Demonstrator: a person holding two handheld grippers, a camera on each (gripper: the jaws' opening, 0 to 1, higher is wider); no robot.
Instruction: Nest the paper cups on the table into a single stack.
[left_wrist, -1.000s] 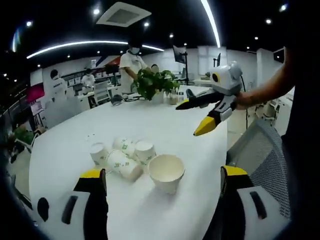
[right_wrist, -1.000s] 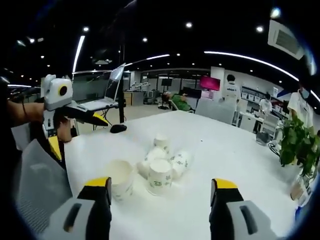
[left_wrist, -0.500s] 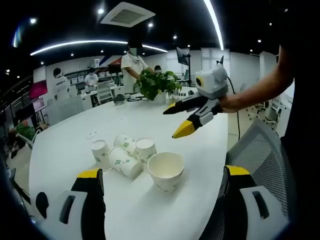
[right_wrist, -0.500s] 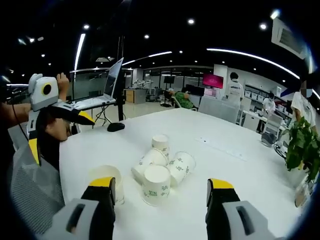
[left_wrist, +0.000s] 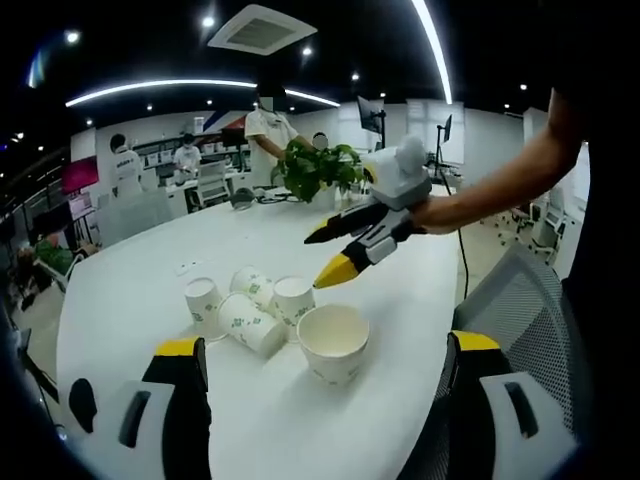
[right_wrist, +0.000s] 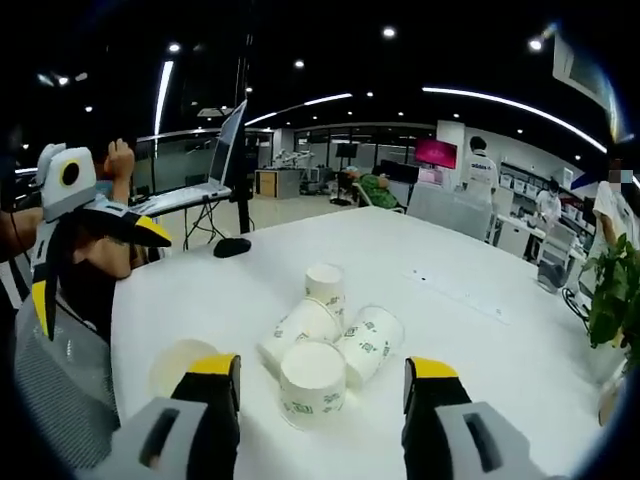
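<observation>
Five paper cups (right_wrist: 312, 380), two grippers (left_wrist: 322, 400)

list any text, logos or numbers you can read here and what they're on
Nothing can be read as words.
Paper cups: green printed marks on the sides, too blurred to read.
Pink wall screen: no legible text.
People's shirts: a dark mark on the back, too small to read.
Laptop, grippers: no visible lettering.
</observation>
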